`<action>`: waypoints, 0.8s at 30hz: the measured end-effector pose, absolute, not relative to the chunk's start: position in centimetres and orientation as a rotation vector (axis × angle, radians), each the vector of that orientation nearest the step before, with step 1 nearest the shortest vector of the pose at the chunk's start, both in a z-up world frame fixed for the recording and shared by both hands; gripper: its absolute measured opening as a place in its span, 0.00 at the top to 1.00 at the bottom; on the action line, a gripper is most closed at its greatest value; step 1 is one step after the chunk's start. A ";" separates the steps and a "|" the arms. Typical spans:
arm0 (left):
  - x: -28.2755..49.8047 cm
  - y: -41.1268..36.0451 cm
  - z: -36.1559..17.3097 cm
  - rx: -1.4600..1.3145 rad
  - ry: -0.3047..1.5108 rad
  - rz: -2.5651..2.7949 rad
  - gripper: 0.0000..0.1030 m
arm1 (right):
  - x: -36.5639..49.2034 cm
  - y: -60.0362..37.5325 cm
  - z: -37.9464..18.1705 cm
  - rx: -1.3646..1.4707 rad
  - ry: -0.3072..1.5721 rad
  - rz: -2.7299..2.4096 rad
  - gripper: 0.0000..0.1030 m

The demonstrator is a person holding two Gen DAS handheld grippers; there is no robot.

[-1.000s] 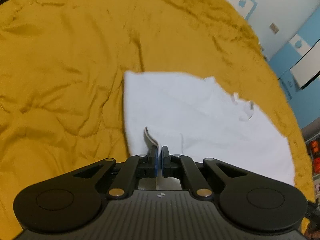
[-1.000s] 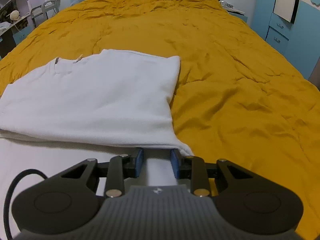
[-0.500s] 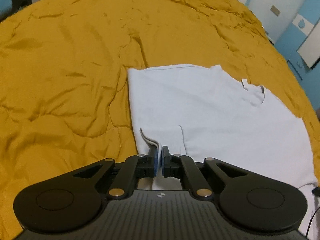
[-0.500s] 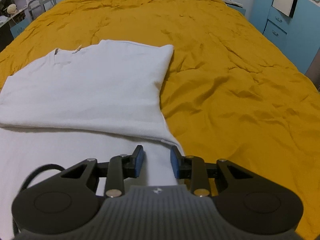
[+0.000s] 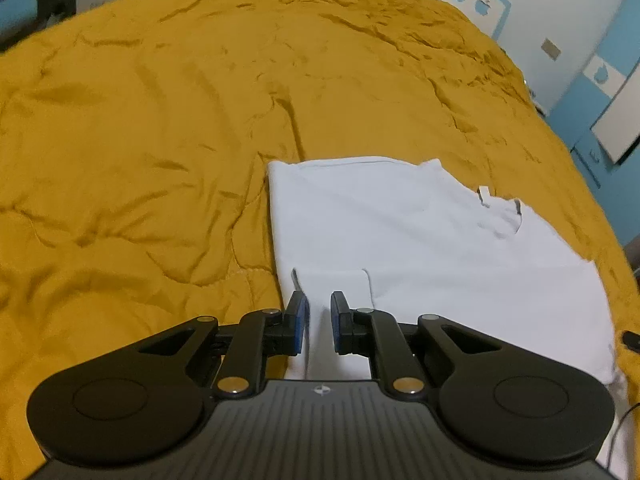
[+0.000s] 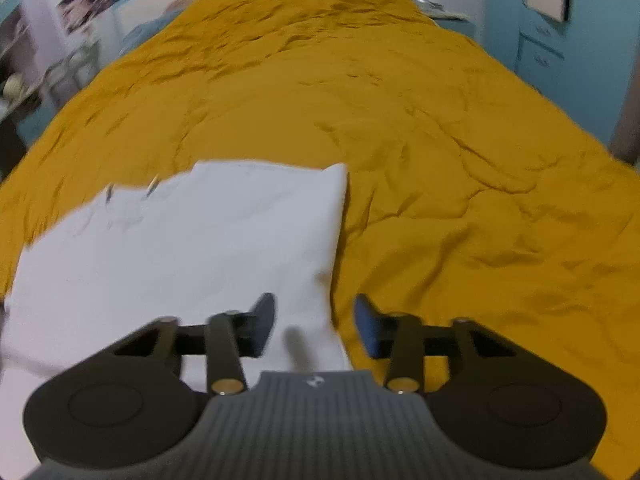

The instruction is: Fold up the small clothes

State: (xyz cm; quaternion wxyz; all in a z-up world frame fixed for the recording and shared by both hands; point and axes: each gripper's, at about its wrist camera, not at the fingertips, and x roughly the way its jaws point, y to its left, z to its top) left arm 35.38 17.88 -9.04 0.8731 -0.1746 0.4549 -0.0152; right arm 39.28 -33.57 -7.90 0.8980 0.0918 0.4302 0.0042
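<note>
Jaws of both grippers opening over smooth white shirt (image 5: 400,232) on rumpled quilt (image 5: 140,140).

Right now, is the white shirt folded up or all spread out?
Folded. The white shirt lies doubled on the yellow bedspread: an upper layer's edge crosses the lower part, and a sleeve is tucked over near the left gripper.

Garment: white shirt (image 5: 420,240), folded, lying flat on the yellow blanket (image 5: 160,140).
Place: centre right of left wrist frame.
Neck label: sticking up, upper right.
</note>
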 end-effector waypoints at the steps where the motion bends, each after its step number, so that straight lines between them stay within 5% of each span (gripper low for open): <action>1: 35.4 18.0 -9.2 -0.382 0.948 -0.037 0.87 | 40.0 -33.8 -8.3 0.221 0.893 0.008 0.59; 5: 35.5 18.3 -9.8 -0.411 0.938 -0.035 0.83 | 42.3 -34.3 -10.7 0.335 0.932 -0.002 0.60; 7: 35.6 18.3 -10.0 -0.428 0.932 -0.039 0.81 | 42.9 -34.5 -11.9 0.402 0.959 0.004 0.72; 9: 35.7 18.4 -10.0 -0.441 0.927 -0.042 0.81 | 43.0 -34.8 -12.3 0.419 0.952 0.000 1.00; 24: 35.3 16.7 -10.1 -0.238 0.992 -0.011 0.76 | 42.8 -35.3 -12.5 0.282 0.985 -0.067 0.96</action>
